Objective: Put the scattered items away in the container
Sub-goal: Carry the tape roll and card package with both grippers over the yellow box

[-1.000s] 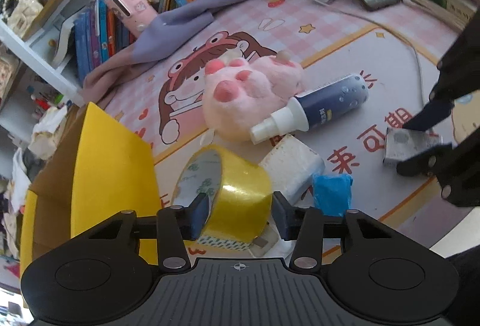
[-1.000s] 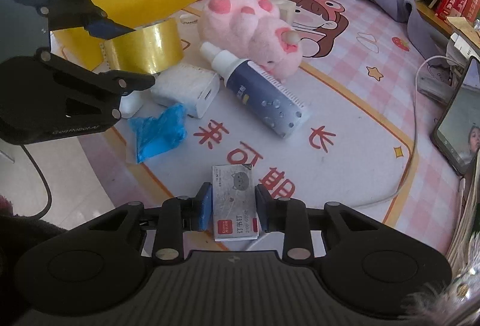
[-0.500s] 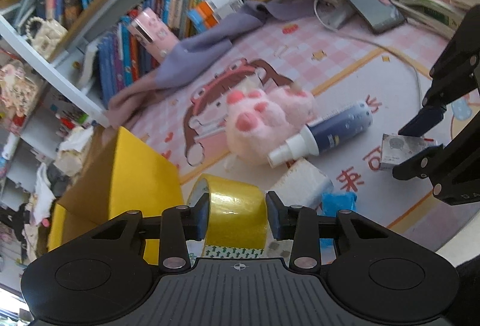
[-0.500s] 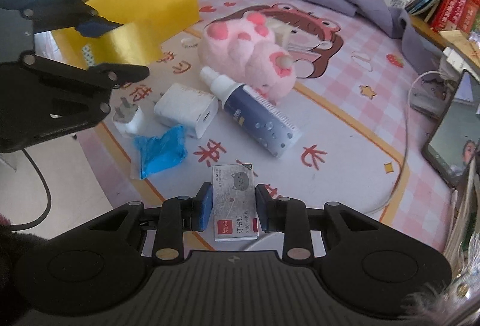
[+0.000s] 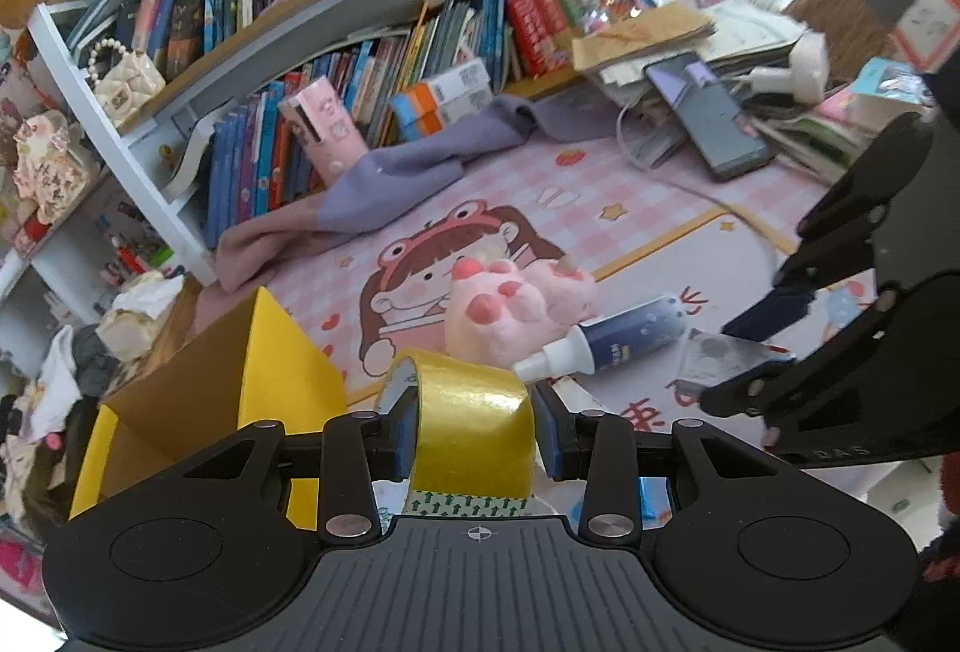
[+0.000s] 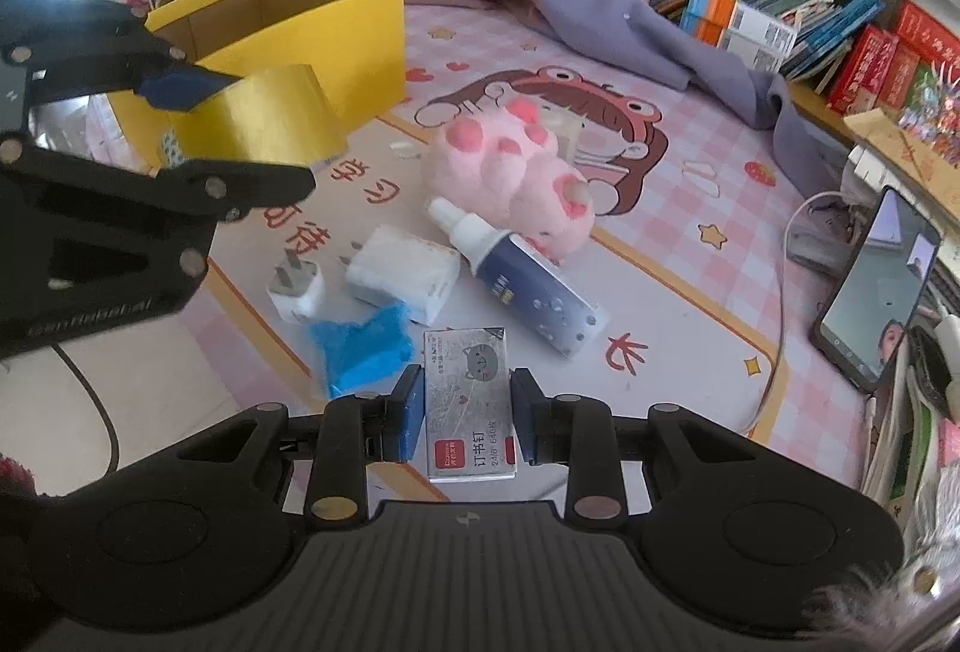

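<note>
The wide yellow roll of packing tape (image 5: 474,412), at lower centre of the left wrist view, is probably light and stiff; the left gripper (image 5: 477,427) pinches it across its flat sides. The right gripper (image 6: 462,412) clamps the small grey cardboard staple box (image 6: 468,400) by its long edges. Both grippers angle downward above the mat; the open yellow cardboard box (image 5: 180,412) sits lower left.

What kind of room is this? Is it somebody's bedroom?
Probably a child's bedroom or study corner. Shelves crammed with books, a pink cartoon desk mat and a plush paw toy all point that way, though no bed is in view.
</note>
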A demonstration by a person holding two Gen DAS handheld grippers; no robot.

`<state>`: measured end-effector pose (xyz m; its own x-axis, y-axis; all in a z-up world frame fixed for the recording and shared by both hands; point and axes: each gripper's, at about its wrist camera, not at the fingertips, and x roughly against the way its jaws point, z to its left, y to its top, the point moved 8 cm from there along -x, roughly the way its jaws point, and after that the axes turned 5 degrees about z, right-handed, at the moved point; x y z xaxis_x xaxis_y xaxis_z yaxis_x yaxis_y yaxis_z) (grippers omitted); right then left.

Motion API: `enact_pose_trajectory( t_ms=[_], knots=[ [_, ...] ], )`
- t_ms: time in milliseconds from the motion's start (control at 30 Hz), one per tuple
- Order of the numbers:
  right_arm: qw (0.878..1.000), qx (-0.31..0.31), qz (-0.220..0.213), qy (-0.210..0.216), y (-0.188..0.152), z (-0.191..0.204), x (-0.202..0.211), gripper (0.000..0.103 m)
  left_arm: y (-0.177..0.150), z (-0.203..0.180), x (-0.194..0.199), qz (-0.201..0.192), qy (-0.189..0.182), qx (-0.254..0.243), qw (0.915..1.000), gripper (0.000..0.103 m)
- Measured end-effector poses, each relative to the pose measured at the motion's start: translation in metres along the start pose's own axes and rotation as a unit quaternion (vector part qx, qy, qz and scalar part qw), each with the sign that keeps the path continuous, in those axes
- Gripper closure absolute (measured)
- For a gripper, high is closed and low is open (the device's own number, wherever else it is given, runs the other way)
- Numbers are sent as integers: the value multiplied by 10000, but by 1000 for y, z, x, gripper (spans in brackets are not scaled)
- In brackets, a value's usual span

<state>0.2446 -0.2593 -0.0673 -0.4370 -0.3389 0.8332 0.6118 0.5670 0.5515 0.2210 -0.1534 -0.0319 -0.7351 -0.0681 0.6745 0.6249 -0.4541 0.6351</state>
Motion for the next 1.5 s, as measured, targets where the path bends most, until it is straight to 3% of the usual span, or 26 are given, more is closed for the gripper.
enact_pose_trajectory(
  t_ms=[233, 500, 700, 1033, 1500],
  knots=[
    [9993, -153, -116, -314, 11, 47, 16, 75, -28, 25, 34, -382, -348, 9, 9987, 66],
    [9989, -8, -160, -451, 22, 126, 28, 74, -74, 65, 69, -553, -626, 74, 9965, 66],
    [9988, 15, -219, -428, 26, 177, 32, 74, -111, 97, 91, -608, -540, 211, 9965, 66],
    [9996, 215, -177, -59, 30, 256, 23, 75, -168, 142, 113, -377, -316, 512, 9975, 66],
    [9994, 265, -168, 169, 45, 290, 15, 75, -184, 192, 125, -522, 40, 742, 9959, 66]
  ],
)
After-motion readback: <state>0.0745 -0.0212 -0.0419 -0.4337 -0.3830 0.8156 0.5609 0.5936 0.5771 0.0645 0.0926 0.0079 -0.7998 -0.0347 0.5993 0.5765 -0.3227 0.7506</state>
